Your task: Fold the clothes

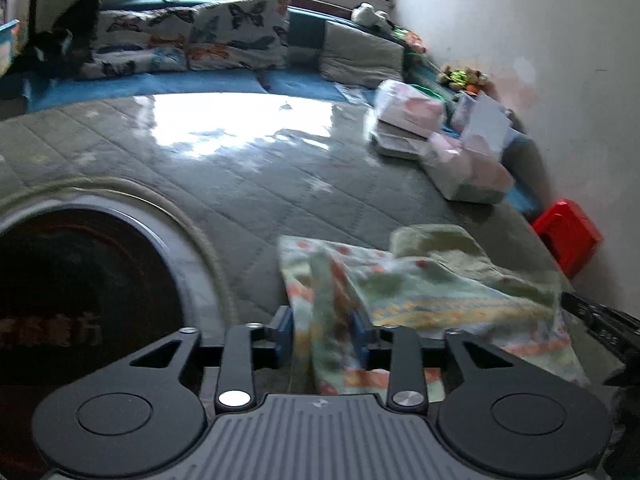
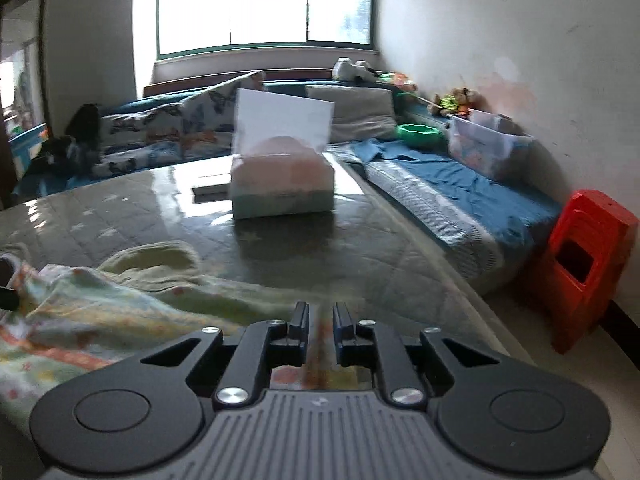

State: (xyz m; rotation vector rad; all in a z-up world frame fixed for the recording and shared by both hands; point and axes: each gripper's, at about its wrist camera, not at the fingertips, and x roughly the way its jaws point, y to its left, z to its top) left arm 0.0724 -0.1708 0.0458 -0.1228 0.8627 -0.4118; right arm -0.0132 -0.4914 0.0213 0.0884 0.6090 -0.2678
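Quilted grey cover [image 1: 248,184] with stitched diamond lines lies over the whole low surface, and it looks glossy where the window light falls on it. Behind it runs a long blue cushion bench [image 2: 460,188] with butterfly-print pillows [image 1: 236,36] and one plain grey pillow [image 1: 360,60]. At the right, on the floor by the wall, stands a red plastic stool [image 2: 588,264] with a square hole in its side. On the cover sits a soft rectangular tissue pack [image 2: 280,184], pale pink and green, with a white sheet standing up from it.

Near the front edge lies the garment [image 1: 420,292], a thin crumpled cloth of pale green with orange and yellow printed bands; part of it is a plain yellow-green fold, rounded like a collar or hood. It is spread between both grippers and rests on the quilted cover.

Left gripper [image 1: 324,332] has its blue-padded jaws partly apart; a hanging strip of the garment passes between them, and the pads do not seem to press it. Right gripper [image 2: 320,326] has its jaws nearly closed with only a narrow gap, and a thin edge of the cloth appears inside it; if the pads pinch it I cannot tell, because the picture is blurred.
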